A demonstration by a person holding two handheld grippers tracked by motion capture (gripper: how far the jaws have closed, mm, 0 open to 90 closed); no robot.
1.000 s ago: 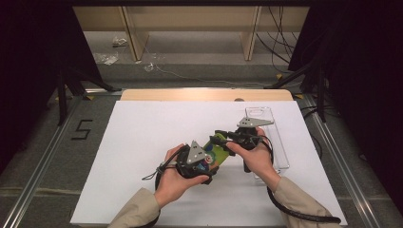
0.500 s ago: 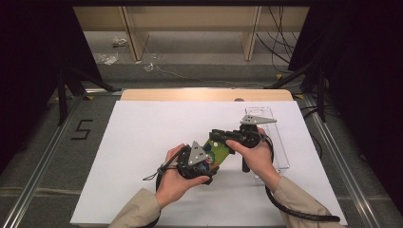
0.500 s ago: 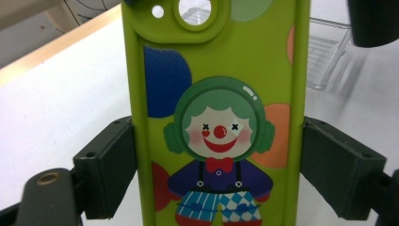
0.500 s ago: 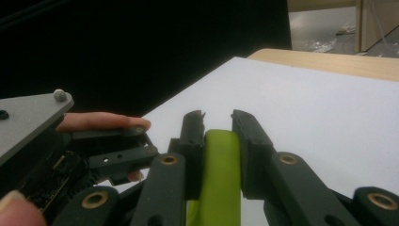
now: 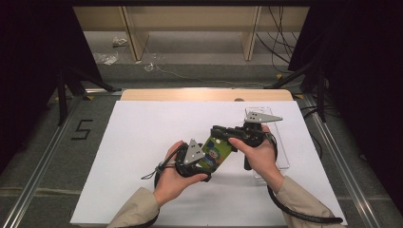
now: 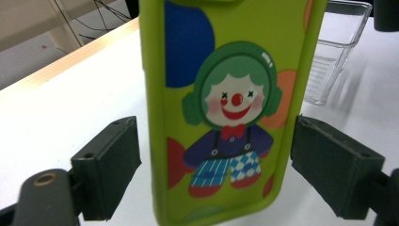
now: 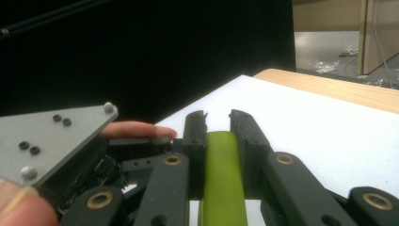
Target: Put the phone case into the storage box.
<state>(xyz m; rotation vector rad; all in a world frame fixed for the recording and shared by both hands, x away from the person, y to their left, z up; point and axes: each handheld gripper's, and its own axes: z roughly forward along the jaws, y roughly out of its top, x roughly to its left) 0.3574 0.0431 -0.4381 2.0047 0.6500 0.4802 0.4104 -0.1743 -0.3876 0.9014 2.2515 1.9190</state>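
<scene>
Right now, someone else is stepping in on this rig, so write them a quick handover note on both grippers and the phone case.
Right gripper: jaws have just closed and now pinch the edge of the green phone case, held above the table.
Left gripper: open, its pads standing either side of the case's lower end without touching it.
Clear plastic tray: on the white sheet, under the right hand.
Done: right-hand grip taken.
Left: probably setting the case in the tray; confirm first.
</scene>
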